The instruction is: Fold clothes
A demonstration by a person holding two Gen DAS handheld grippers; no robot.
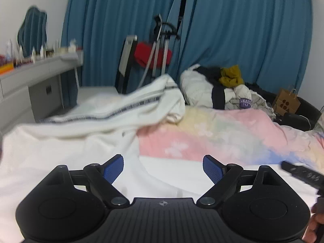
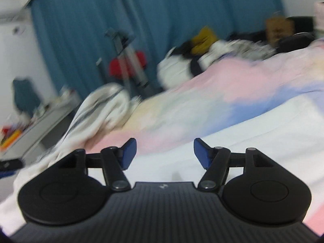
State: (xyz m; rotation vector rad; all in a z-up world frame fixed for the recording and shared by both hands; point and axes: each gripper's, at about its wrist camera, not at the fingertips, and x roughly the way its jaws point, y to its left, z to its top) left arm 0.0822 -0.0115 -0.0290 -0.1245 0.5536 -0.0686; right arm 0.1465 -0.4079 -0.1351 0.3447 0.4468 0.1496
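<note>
The left hand-held gripper (image 1: 163, 169) hung low over the bed with its blue pads (image 1: 113, 169) spread wide apart and nothing between them. Under it lay a white garment (image 1: 66, 158), spread flat across the near part of the bed and running off toward nine o'clock. Beyond that, from ten to twelve o'clock, a white cloth with dark stripes (image 1: 129, 109) was heaped in loose folds, touching the far edge of the white garment. A pastel blanket (image 1: 218, 133) in pink, yellow and blue covered the bed from twelve to three o'clock. Behind it at one o'clock sat a pile of clothes (image 1: 220, 85), white and black with a mustard piece on top, and a brown paper bag (image 1: 286, 100) stood near it at two o'clock. Blue curtains (image 1: 243, 30) closed off the back wall, and a grey counter (image 1: 38, 75) crowded with small bottles ran along at ten o'clock.

The right hand-held gripper (image 2: 164, 154) was likewise parted, its pads (image 2: 128, 154) holding nothing, above a white stretch of fabric (image 2: 253, 125) by the blanket's (image 2: 232, 81) edge. That view was tilted and blurred; the striped cloth (image 2: 101, 105) showed at ten o'clock and the clothes pile (image 2: 194, 58) at one.
</note>
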